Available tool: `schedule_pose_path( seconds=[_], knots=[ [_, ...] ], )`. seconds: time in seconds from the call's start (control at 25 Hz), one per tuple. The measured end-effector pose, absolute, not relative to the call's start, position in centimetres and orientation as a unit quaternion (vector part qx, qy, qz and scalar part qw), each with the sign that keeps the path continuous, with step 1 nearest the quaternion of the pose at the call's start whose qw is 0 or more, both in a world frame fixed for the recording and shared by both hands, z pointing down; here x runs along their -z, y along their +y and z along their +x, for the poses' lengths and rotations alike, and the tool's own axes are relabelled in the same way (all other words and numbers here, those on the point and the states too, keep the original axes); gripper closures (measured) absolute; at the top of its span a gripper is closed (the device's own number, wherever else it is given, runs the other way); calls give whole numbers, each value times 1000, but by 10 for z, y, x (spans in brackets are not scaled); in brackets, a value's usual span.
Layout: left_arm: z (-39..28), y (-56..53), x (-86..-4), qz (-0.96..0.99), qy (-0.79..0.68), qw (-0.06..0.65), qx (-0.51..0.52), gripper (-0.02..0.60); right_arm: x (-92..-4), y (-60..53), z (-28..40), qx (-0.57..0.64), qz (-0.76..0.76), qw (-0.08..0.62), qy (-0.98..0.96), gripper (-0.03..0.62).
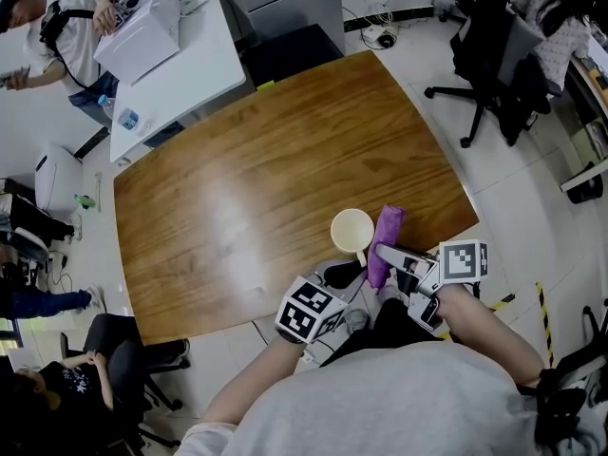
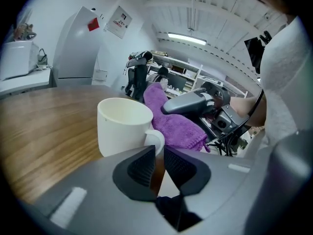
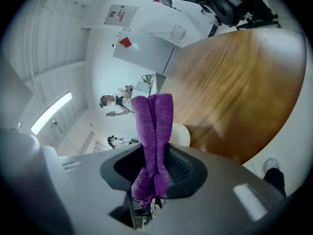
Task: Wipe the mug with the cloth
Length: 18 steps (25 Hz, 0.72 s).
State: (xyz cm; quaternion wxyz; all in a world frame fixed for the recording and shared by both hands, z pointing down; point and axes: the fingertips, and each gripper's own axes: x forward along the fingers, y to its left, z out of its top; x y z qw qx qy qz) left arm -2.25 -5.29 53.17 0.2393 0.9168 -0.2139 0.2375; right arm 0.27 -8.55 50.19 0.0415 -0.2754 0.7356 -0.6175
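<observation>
Looks like an office doubling as a lab. Shown by a wooden table, a white desk with a box and bottle, swivel chairs, floor cables, hazard tape, a strip light, cluttered shelves, a wall notice and people around the edges.

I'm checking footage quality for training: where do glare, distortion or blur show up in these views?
Head view: a broad pale glare on the table. Left gripper view: fisheye curvature with dark corners, mug fairly sharp. Right gripper view: same curvature, cloth crisp, light strip blown out.
</observation>
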Motion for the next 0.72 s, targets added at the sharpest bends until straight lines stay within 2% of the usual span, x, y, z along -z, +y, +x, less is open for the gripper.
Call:
schedule_pose_path(
  seconds=[0.2, 0.52, 0.72],
  knots=[
    [-22, -53, -531, 918, -208, 239, -237, 529, -514, -88, 1, 626, -277, 35, 728, 468],
    [-24, -54, -531, 922, -199, 236, -235, 531, -564, -86, -3, 635, -304, -27, 710, 468],
    [-26, -54, -532, 922, -197, 238, -233, 531, -570, -85, -4, 630, -312, -35, 710, 468]
  ],
)
